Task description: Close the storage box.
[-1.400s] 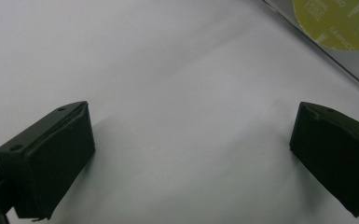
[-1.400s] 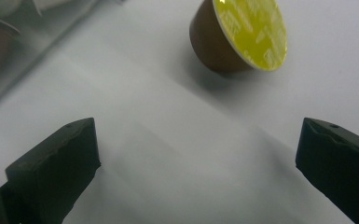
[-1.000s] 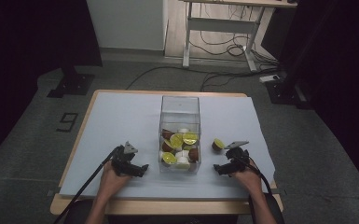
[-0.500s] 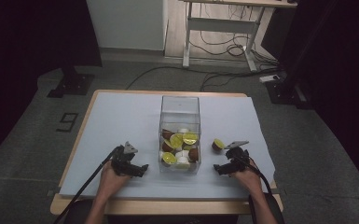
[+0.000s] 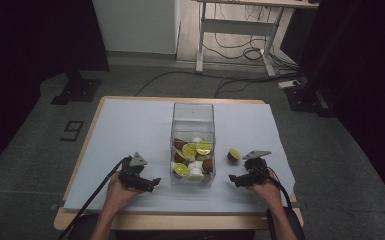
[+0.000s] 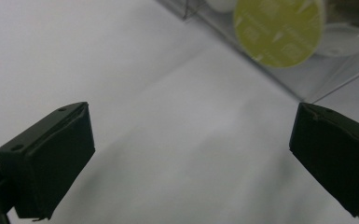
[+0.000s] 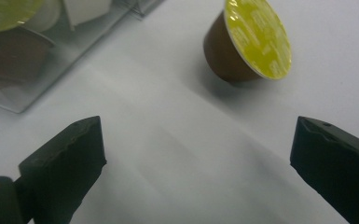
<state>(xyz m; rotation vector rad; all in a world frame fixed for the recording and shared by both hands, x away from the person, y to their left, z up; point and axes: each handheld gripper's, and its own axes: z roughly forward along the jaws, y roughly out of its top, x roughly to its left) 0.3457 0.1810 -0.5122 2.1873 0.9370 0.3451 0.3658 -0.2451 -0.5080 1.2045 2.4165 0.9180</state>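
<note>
One clear plastic box (image 5: 193,145) at table (image 5: 130,120) centre, holding coffee capsules (image 5: 195,150), brown-bodied with yellow-green lids, plus white ones. One loose capsule (image 7: 247,44) on its side at the box's 3 o'clock, just beside it. Left gripper (image 5: 147,183) at the box's 8 o'clock, jaws spread, empty. Right gripper (image 5: 236,179) at 4 o'clock, jaws spread, empty; loose capsule at its 12 o'clock.

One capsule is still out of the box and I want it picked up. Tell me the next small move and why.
Probably ease the right gripper forward toward the loose capsule. Its jaws stand wide open with bare table between them, and the capsule lies on its side ahead of them, apart from the clear box. The left gripper, also open, sits on the box's other side.
</note>
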